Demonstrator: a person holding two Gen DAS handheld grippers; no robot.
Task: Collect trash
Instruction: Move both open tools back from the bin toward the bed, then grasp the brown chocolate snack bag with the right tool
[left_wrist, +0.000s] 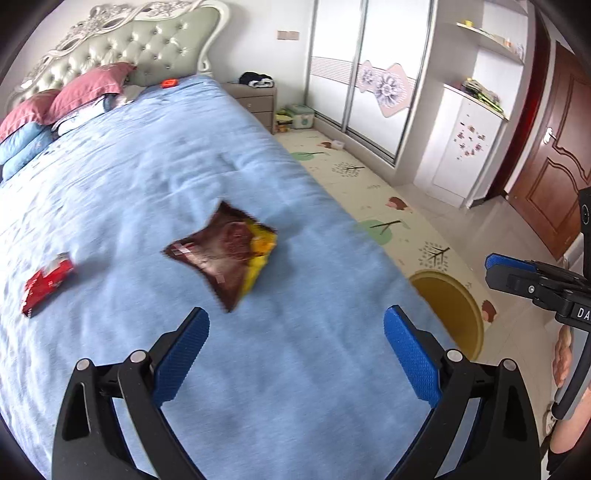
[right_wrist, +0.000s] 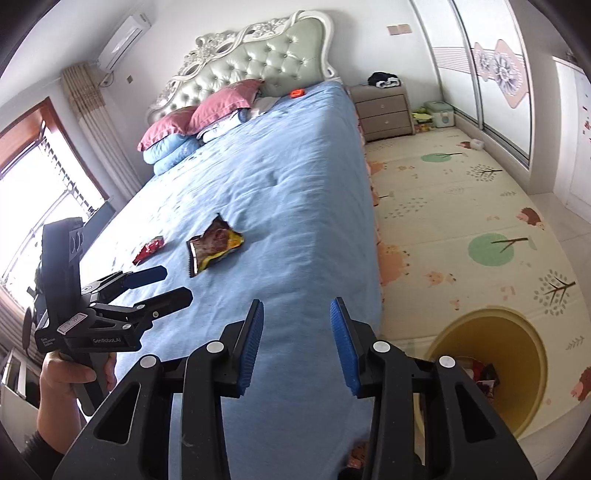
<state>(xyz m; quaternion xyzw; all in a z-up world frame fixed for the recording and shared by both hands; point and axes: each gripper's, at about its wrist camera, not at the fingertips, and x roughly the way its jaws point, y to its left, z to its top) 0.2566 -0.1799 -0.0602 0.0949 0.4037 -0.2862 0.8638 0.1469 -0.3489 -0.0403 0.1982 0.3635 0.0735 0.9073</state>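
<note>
1. The left gripper hung over the blue bedspread, its blue pads spread wide with nothing between them.
2. The right gripper was beside it over the bed's edge, jaws parted and empty.
3. Just ahead of the left gripper lay a brown-and-yellow snack bag, flat on the bedspread.
4. To its left, apart from it, lay a small red wrapper.
5. On the floor mat beside the bed stood a yellow bin, some wrappers already inside.
6. Farther off, pink pillows leaned by the tufted headboard, a nightstand next to it.
</note>
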